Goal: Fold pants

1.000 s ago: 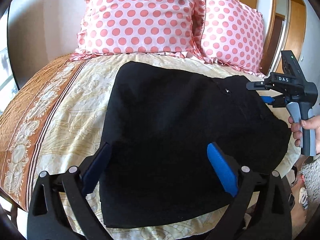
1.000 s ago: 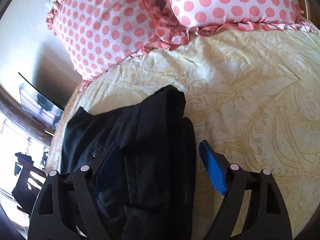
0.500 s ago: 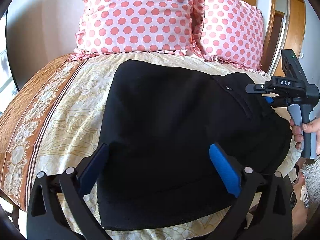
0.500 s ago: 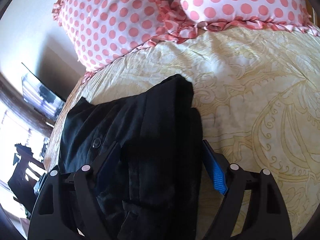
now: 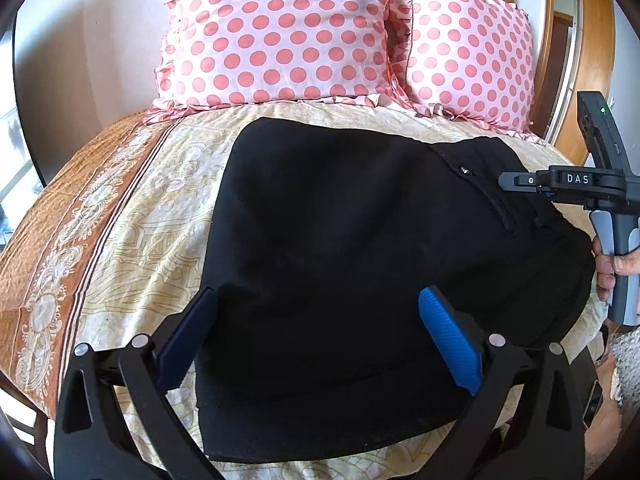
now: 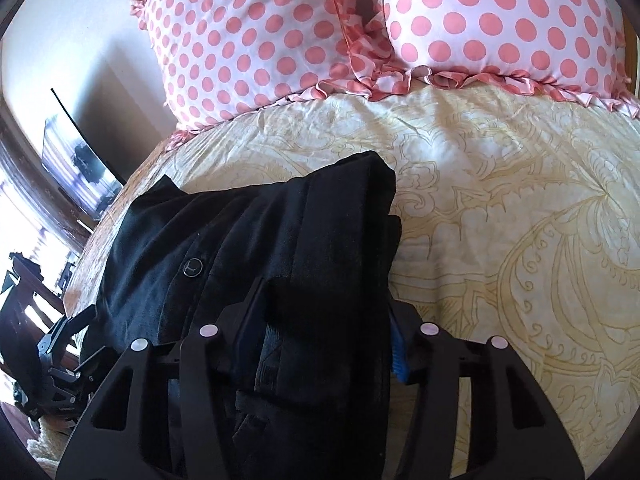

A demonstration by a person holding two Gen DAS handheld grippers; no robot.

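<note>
Black pants (image 5: pixel 340 240) lie folded on the bed, waist end to the right with a small button (image 6: pixel 191 267) showing. My left gripper (image 5: pixel 320 320) hovers over the near part of the pants. It is open, its blue pads (image 5: pixel 450 340) wide apart and pressing nothing. My right gripper (image 6: pixel 324 320) is at the waist end, and its jaws are closing with a thick bunch of black cloth between them; the pads press against that cloth. In the left wrist view the right gripper (image 5: pixel 546 196) sits at the pants' right edge, held by a hand (image 5: pixel 612 268).
Two pink polka-dot pillows (image 5: pixel 276 36) (image 5: pixel 468 60) stand at the head of the bed. The cream patterned bedspread (image 6: pixel 500 220) has an orange border (image 5: pixel 52 240) on the left. A wooden door frame (image 5: pixel 560 40) rises at the far right. Bare bedspread lies right of the pants in the right wrist view.
The right gripper's jaws have narrowed from wide apart to pinching the bunched waist cloth, and the gripper rolled a little. The left gripper has stayed in place, open.
</note>
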